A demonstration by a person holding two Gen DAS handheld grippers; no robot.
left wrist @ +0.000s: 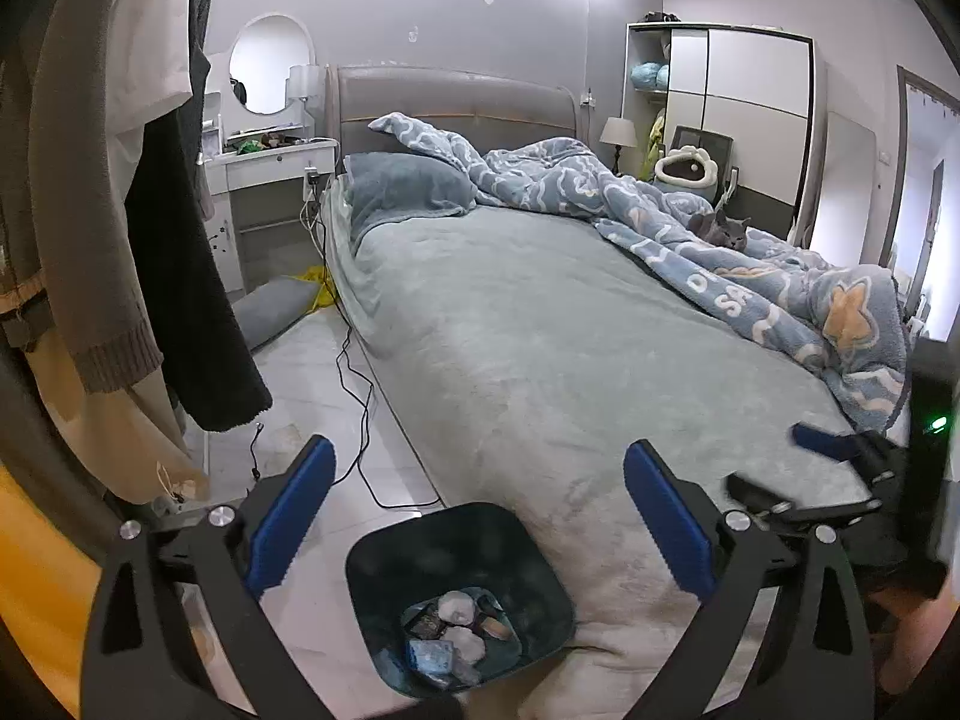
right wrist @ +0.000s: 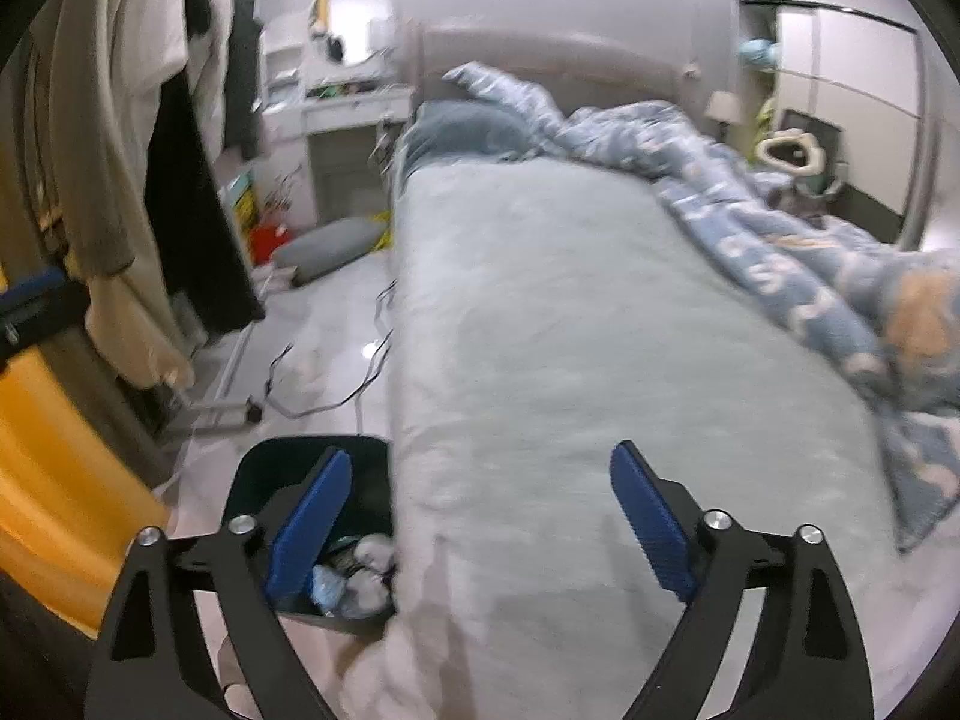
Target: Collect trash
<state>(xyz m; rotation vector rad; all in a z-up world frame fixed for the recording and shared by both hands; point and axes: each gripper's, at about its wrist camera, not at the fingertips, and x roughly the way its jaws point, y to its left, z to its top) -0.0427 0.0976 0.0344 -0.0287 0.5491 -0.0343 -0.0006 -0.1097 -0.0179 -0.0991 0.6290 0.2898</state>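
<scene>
A dark blue trash bin (left wrist: 384, 546) stands on the floor against the bed's near corner. It holds crumpled tissues and wrappers (left wrist: 459, 630). My left gripper (left wrist: 480, 445) hangs above the bin, open, with nothing between its blue pads. In the right wrist view the same bin (right wrist: 264, 468) sits low on the left, partly behind my left-hand finger, with trash (right wrist: 360, 579) inside. My right gripper (right wrist: 483, 451) is open and empty over the bed's grey sheet. In the left wrist view the right gripper (left wrist: 780, 468) shows at the right edge, jaws apart.
The bed (left wrist: 510, 330) fills the middle, with a rumpled blue duvet (left wrist: 750, 276) and a grey cat (left wrist: 723, 228) on its far side. Clothes (left wrist: 90, 210) hang at the left. A black cable (left wrist: 360, 420) and a grey pillow (left wrist: 270, 306) lie on the floor beside the bed.
</scene>
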